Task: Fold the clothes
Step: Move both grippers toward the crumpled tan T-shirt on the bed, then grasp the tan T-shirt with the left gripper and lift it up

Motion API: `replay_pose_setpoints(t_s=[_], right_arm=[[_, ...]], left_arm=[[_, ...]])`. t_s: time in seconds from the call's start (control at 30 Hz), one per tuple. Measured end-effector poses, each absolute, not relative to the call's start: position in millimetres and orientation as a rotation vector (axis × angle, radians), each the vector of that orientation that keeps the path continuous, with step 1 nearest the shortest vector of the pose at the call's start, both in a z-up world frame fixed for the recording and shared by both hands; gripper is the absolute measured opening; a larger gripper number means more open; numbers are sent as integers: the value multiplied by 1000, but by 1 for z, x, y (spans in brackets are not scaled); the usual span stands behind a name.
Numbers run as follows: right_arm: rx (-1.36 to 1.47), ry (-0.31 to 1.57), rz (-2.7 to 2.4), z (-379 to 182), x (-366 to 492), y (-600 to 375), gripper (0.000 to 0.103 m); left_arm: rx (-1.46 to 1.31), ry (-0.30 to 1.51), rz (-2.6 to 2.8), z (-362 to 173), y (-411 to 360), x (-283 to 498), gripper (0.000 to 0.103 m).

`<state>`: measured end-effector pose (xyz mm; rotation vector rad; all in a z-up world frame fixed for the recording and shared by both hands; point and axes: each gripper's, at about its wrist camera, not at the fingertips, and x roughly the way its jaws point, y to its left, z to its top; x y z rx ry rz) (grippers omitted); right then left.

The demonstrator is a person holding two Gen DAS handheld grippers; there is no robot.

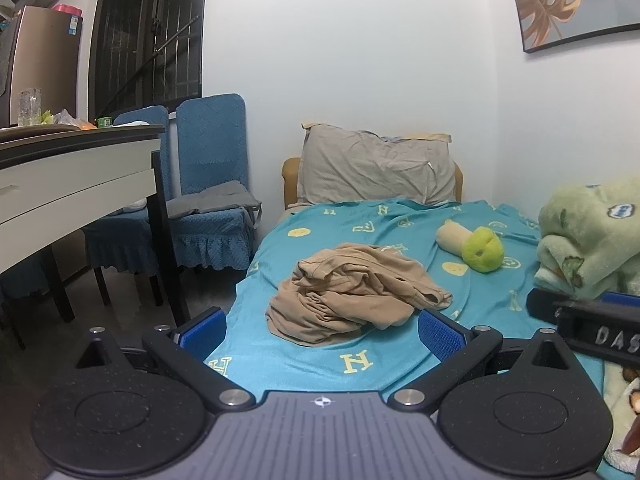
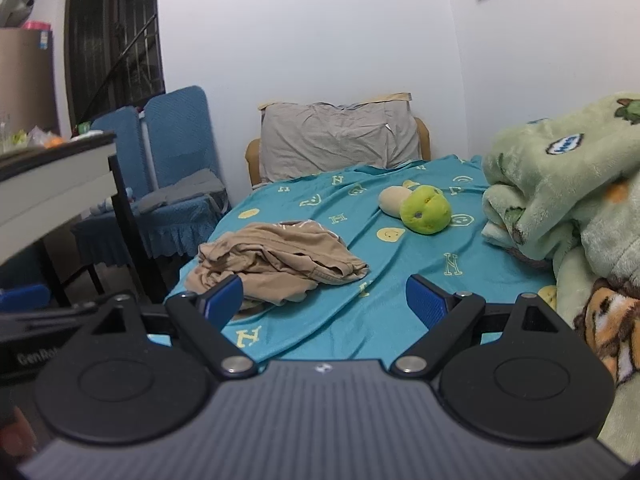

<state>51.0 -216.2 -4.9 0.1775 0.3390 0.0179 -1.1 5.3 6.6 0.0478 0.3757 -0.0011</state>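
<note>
Right gripper (image 2: 324,300) gapes; tan garment (image 2: 276,264) crumpled, directionless.

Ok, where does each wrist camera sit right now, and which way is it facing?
Left wrist: on the left gripper, facing along the bed at the tan garment; own open fingers and the right gripper at the right edge show.
Right wrist: on the right gripper, same heading, garment left of centre; own open fingers show.
Shared: garment, plush toy, pillow, green blanket.
</note>
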Motion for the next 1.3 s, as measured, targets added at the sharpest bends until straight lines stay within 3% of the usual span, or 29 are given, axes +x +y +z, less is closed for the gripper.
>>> replay_pose_setpoints(t_s=[0.3, 0.5, 0.67, 0.83, 1.0, 1.3], right_arm=[[384, 363, -10, 21, 45, -223, 90], [367, 333, -40, 31, 41, -216, 90], [305, 233, -30, 46, 52, -218, 90], [345, 186, -17, 56, 91, -239, 90], [303, 207, -3, 16, 129, -250, 90], [384, 376, -27, -60, 194, -271, 90]], left_arm=[[9, 328, 2, 22, 19, -5, 103], [21, 338, 28, 13, 28, -3, 103], [24, 393, 74, -2, 30, 33, 102], [125, 450, 66, -11, 18, 103, 94], [289, 468, 70, -38, 0, 188, 79], [427, 435, -97, -104, -6, 283, 68]])
